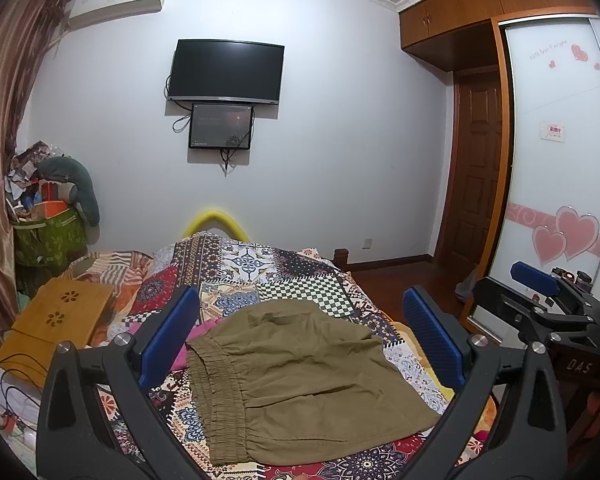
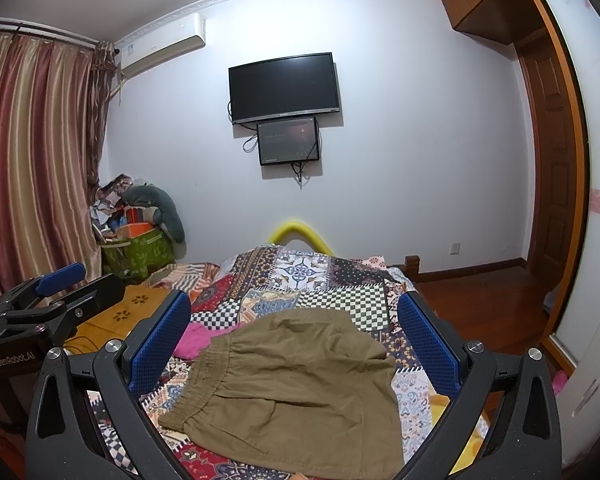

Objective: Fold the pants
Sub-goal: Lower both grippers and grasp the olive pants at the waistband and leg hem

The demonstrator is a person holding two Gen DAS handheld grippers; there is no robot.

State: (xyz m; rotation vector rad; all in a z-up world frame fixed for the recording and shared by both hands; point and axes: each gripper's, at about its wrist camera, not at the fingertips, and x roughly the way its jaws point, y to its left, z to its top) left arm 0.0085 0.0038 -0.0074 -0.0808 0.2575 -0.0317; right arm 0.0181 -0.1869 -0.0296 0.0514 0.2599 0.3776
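Olive-brown pants (image 1: 300,376) (image 2: 300,392) lie folded on the patchwork bedspread (image 1: 260,272) (image 2: 300,276), with the elastic waistband (image 1: 220,400) toward the left. My left gripper (image 1: 300,294) hovers open over them, one blue pad on each side and nothing between. My right gripper (image 2: 294,298) is also open and empty above the pants. Each gripper shows in the other's view: the right gripper (image 1: 500,280) at the bed's right side, the left gripper (image 2: 100,278) at the left. A pink garment (image 1: 204,332) (image 2: 198,338) pokes out from under the pants' left edge.
A wooden lap table (image 1: 60,320) (image 2: 132,312) with cables sits left of the bed. A stuffed green bag (image 1: 48,236) stands by the curtain (image 2: 32,160). The wardrobe (image 1: 560,160) and wooden floor (image 2: 480,312) are to the right. A TV (image 1: 226,72) hangs ahead.
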